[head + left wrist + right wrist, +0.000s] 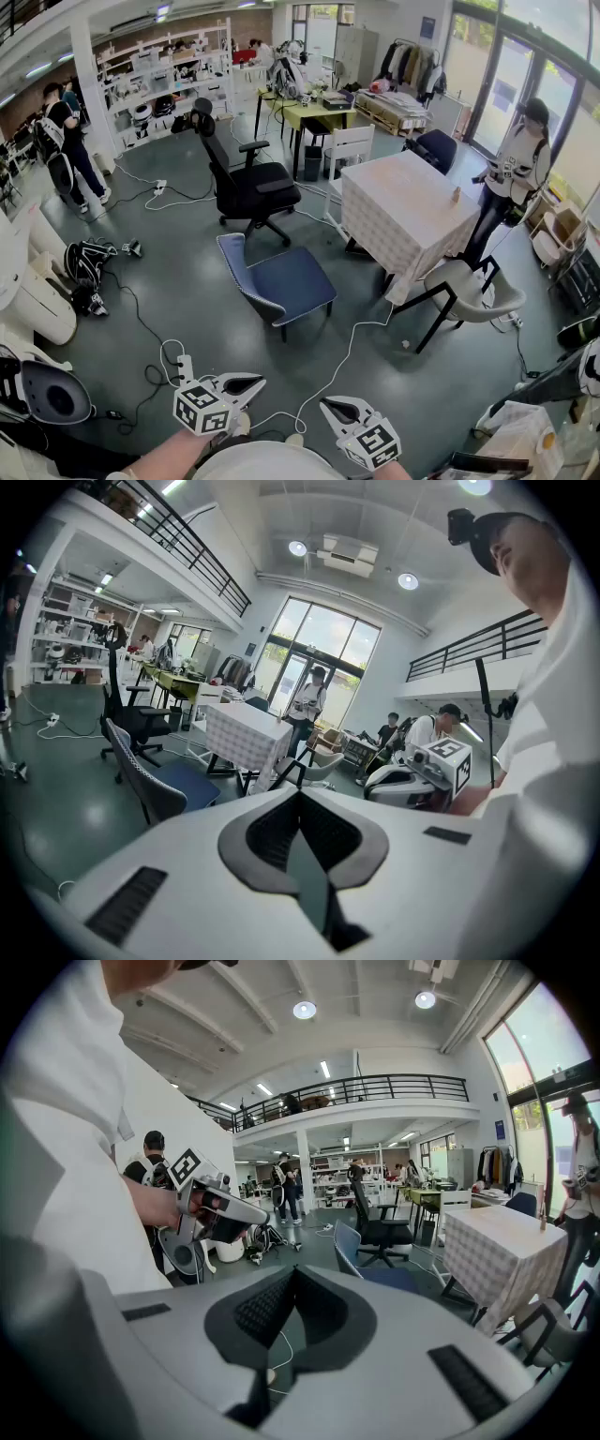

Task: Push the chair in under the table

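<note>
Head view, left to right. At far left a person stood by white shelving, with dark bags lying on the grey floor below them. A black office chair stood behind the centre of the room.

The blue chair stood on open floor in the middle of the room. It was left of the table and clearly apart from it, and no part of it was under the tabletop. Its backrest was on the side away from the table and its seat on the side towards it. The table carried a pale checked cloth. A grey shell chair stood just beside the table's near right corner. A second person stood beyond the table at the right, near the windows. A white cable ran across the floor from the table towards the bottom of the view.

At the bottom edge, the left gripper and the right gripper were held side by side, well short of the blue chair and touching nothing. Each gripper's own view showed its jaws closed together with nothing held between them.
</note>
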`<move>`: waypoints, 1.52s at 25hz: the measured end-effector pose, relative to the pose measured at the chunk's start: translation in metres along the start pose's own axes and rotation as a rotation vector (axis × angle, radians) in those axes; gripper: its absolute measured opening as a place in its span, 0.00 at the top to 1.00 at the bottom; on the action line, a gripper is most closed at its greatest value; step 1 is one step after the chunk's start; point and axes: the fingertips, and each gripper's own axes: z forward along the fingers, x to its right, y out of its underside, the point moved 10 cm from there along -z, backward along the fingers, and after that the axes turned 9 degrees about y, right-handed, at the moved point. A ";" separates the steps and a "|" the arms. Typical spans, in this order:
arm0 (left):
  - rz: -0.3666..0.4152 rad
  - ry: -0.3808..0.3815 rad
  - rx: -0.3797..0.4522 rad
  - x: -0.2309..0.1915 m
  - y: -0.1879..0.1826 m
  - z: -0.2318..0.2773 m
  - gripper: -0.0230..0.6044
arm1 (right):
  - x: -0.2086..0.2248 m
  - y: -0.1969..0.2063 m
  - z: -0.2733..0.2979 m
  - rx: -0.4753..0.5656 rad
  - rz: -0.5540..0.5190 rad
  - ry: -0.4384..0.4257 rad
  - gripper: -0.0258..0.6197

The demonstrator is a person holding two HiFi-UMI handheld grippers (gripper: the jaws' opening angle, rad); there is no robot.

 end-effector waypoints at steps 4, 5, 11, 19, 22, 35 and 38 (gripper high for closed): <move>-0.014 -0.002 0.000 0.002 0.006 0.000 0.94 | -0.004 0.001 0.006 0.004 -0.006 -0.025 0.94; -0.014 0.002 0.001 0.003 0.007 0.003 0.95 | -0.003 0.001 0.008 0.008 -0.013 -0.027 0.94; -0.008 0.019 -0.012 -0.023 0.004 0.017 0.94 | 0.009 -0.003 0.032 0.025 -0.024 -0.016 0.94; -0.015 0.035 -0.011 -0.098 -0.039 0.050 0.94 | 0.055 -0.027 0.065 -0.011 0.004 0.059 0.93; -0.029 0.025 -0.001 -0.144 -0.063 0.064 0.94 | 0.080 -0.043 0.092 -0.037 0.009 0.106 0.81; -0.156 -0.308 0.030 -0.344 -0.122 0.057 0.65 | 0.143 -0.110 0.207 -0.106 -0.019 0.216 0.74; -0.219 -0.441 0.015 -0.383 -0.114 0.054 0.61 | 0.155 -0.118 0.213 -0.113 -0.018 0.228 0.74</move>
